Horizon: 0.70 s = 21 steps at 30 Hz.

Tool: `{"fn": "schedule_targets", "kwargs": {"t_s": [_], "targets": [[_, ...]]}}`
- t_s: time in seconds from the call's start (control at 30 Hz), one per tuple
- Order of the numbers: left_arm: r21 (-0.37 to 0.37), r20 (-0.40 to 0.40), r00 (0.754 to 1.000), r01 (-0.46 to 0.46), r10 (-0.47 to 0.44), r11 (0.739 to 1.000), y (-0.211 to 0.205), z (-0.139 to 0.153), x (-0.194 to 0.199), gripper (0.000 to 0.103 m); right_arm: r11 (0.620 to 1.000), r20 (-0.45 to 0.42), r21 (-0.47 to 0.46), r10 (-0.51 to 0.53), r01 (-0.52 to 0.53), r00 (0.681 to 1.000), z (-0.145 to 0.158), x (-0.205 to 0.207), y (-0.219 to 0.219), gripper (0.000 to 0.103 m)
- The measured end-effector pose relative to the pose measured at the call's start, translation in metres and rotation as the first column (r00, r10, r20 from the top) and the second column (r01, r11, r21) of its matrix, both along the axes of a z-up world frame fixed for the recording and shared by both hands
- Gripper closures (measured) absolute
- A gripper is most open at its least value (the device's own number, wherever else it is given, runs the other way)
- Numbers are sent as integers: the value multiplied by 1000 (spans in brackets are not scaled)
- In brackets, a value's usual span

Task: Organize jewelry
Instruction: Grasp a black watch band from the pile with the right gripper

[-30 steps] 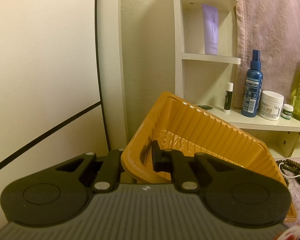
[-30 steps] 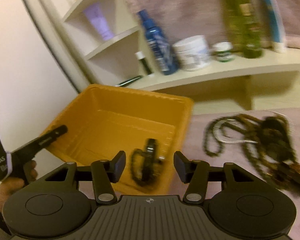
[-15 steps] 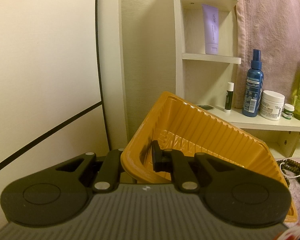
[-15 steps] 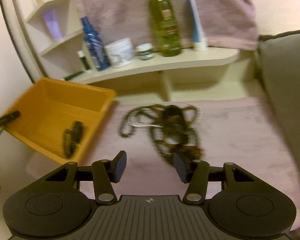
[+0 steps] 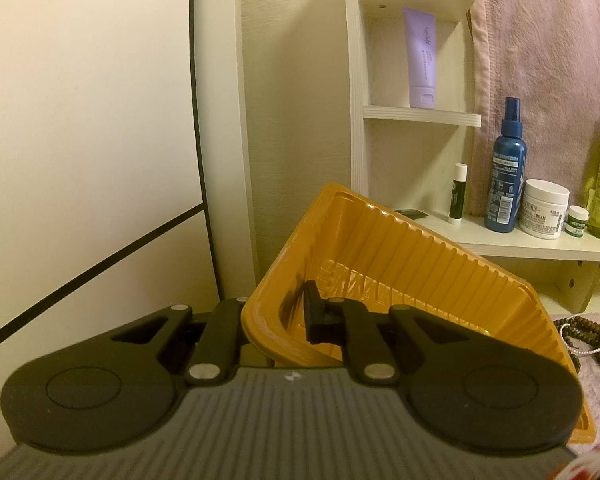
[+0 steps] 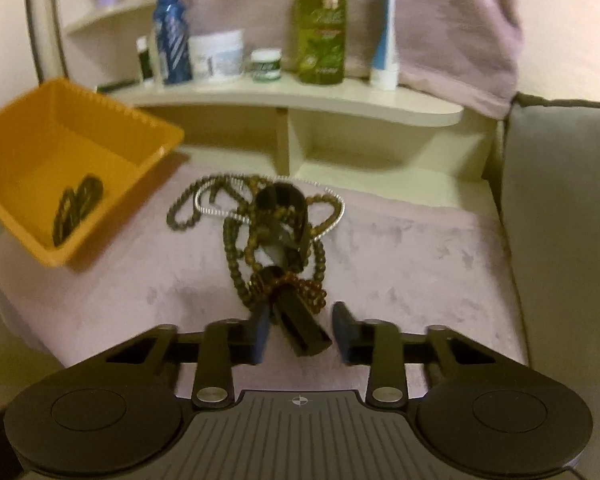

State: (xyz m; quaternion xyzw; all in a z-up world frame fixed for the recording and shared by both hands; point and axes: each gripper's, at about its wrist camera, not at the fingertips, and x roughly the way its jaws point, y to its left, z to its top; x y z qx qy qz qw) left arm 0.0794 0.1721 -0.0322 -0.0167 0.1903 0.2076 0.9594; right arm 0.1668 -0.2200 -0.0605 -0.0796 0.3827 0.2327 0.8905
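My left gripper [image 5: 276, 320] is shut on the near rim of an orange ribbed tray [image 5: 380, 256], holding it tilted; one finger is outside the wall, the other inside. In the right wrist view the tray [image 6: 152, 128] sits at the left with a dark bead bracelet [image 6: 76, 208] lying in it. A tangled pile of jewelry [image 6: 236, 256], brown bead strands, a silver chain and a black strap piece, lies on the pink plush surface [image 6: 400, 264]. My right gripper [image 6: 302, 332] hangs over the pile's near end, its jaws closing around the black strap [image 6: 304, 320], with gaps still beside both pads.
A cream shelf [image 6: 340, 100] behind the pile holds a blue spray bottle [image 6: 174, 40], a white cream jar [image 6: 218, 56], a small pot and a green bottle [image 6: 320, 20]. A grey cushion [image 6: 560, 220] bounds the right. A purple tube [image 5: 422, 60] stands higher on the shelves.
My right gripper swung right from above the tray to the jewelry pile, dipped lower, and its jaws narrowed around the black strap. The left gripper and tray have not moved.
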Motion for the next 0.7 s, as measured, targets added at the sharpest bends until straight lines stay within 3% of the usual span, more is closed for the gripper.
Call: {"fn": "schedule_targets", "kwargs": {"t_s": [0.23, 0.57, 0.7], "targets": [[0, 0, 1000, 0, 0, 1000, 0, 0, 0, 92, 998, 9, -37, 45, -45, 999, -4, -8, 5, 84], [-1, 1, 1000, 1, -1, 1000, 0, 0, 0, 92, 999, -102, -25, 32, -35, 994, -3, -24, -13, 83], [1, 1, 1000, 1, -1, 1000, -1, 0, 1, 92, 1000, -118, -11, 3, -5, 993, -4, -19, -11, 77]]}}
